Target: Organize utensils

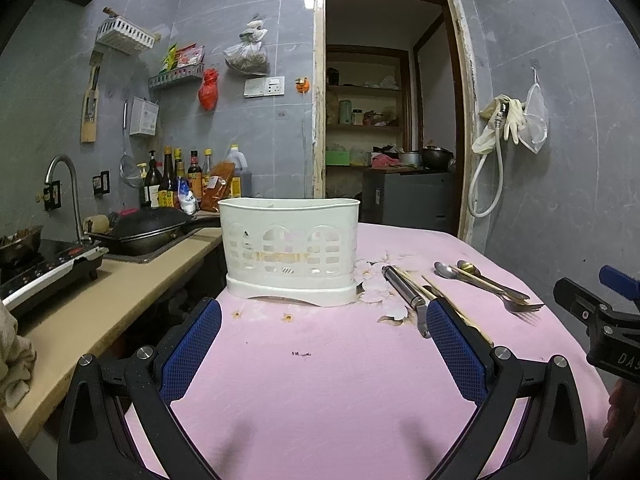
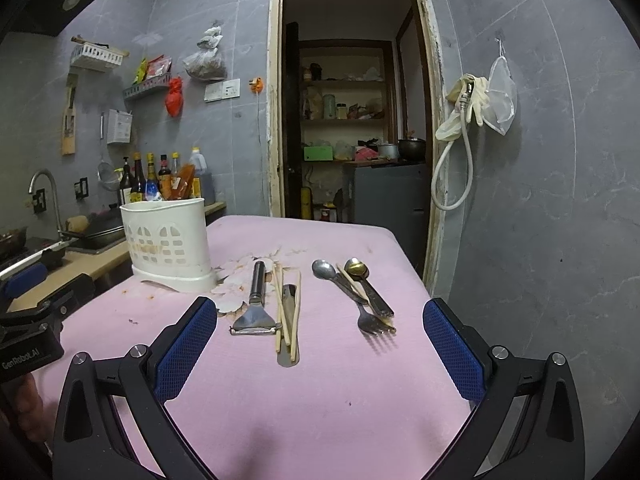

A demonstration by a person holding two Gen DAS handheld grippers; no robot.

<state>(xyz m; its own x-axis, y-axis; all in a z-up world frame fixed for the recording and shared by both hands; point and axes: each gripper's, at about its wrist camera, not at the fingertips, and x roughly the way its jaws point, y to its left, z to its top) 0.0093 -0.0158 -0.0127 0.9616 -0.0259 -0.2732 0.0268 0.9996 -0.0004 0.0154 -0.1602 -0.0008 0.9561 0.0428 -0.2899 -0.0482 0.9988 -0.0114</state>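
A white slotted utensil holder (image 1: 290, 250) (image 2: 168, 246) stands on the pink table (image 1: 320, 380) (image 2: 320, 392). To its right lie a steel peeler (image 2: 256, 300) (image 1: 404, 290), wooden chopsticks (image 2: 288, 312) over a flat metal utensil, then a silver spoon (image 2: 326, 270) (image 1: 446, 270), a gold spoon (image 2: 356, 269) (image 1: 468, 267) and a fork (image 2: 374, 322) (image 1: 520, 304). My left gripper (image 1: 324, 344) is open in front of the holder, with nothing between its fingers. My right gripper (image 2: 320, 344) is open, just short of the peeler and fork.
A beige counter (image 1: 100, 320) with an induction cooker (image 1: 44, 276), a black wok (image 1: 144, 228), a tap and sauce bottles (image 1: 180, 180) runs along the left. A doorway (image 2: 352, 120) opens behind the table. A hose and gloves (image 2: 468, 108) hang on the right wall.
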